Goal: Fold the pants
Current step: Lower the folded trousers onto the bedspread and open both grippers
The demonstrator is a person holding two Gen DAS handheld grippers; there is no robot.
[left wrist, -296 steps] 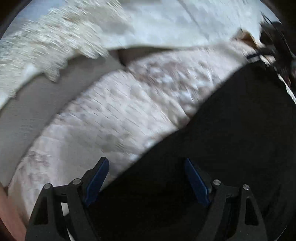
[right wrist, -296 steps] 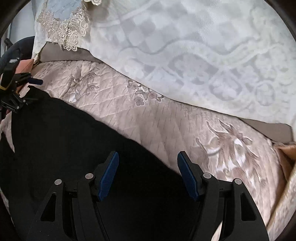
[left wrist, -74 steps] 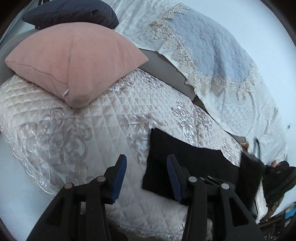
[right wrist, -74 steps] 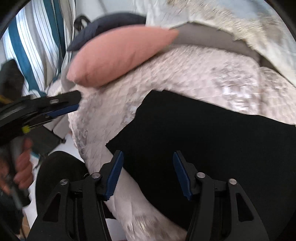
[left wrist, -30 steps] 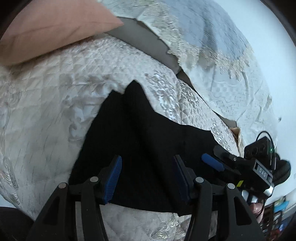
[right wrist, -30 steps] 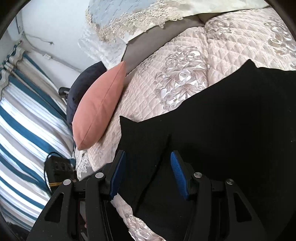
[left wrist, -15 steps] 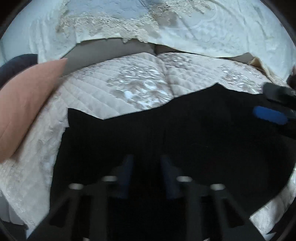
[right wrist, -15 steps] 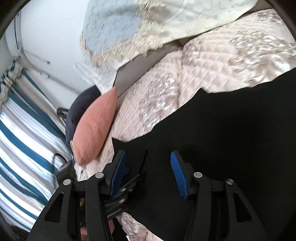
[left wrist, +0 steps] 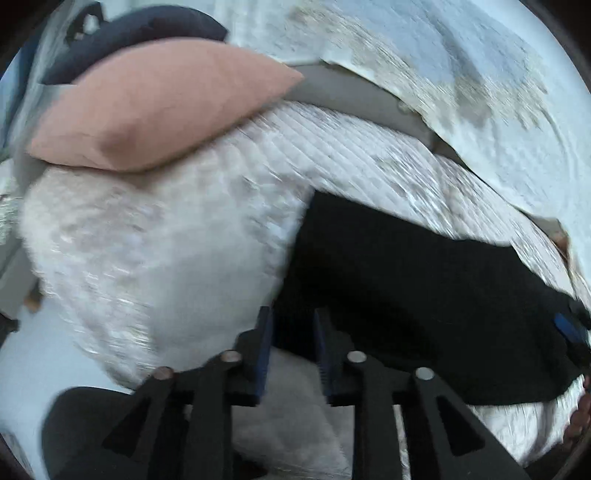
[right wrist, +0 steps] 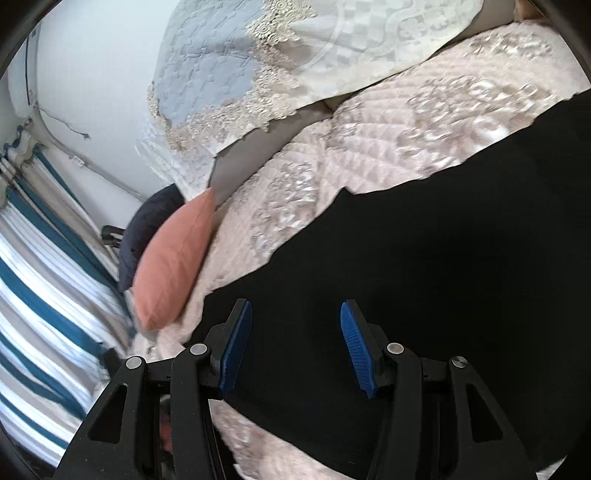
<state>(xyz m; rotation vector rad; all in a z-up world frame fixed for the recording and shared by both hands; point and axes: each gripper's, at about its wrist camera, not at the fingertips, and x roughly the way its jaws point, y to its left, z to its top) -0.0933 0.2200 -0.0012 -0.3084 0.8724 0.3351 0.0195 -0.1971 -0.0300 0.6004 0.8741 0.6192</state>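
My left gripper appears clamped on the black pants at the quilt's front edge, my right gripper spread above them, one pink pillow beyond.

Sofa seat wearing a cream quilted cover with embroidered floral pattern. Black pants lying flat across it, reaching its front edge. Pink cushion sitting at the far end, dark navy cushion leaning just behind it. Lace-trimmed throw draping over the backrest.
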